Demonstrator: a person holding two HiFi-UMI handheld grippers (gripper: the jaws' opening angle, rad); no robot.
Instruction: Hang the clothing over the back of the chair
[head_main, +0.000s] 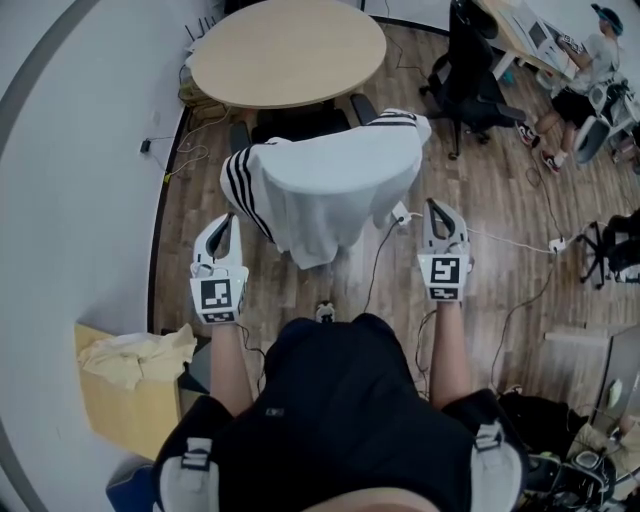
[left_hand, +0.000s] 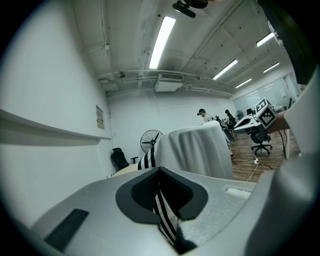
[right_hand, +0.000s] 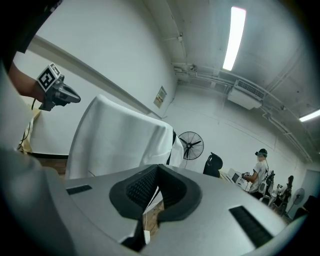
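White striped top (head_main: 325, 185) draped over chair (head_main: 300, 124) back.
Soft, light, slip-prone; hold hems. Left gripper (head_main: 229, 220) pinches the striped sleeve (head_main: 243, 185); right gripper (head_main: 433, 208) closed, empty.

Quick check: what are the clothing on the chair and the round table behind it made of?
The clothing looks like soft matte fabric, white with black stripes, probably a sports knit: it drapes in loose folds. The round table has a smooth, pale tan top, likely laminate or veneer; no grain shows, so I cannot tell which.
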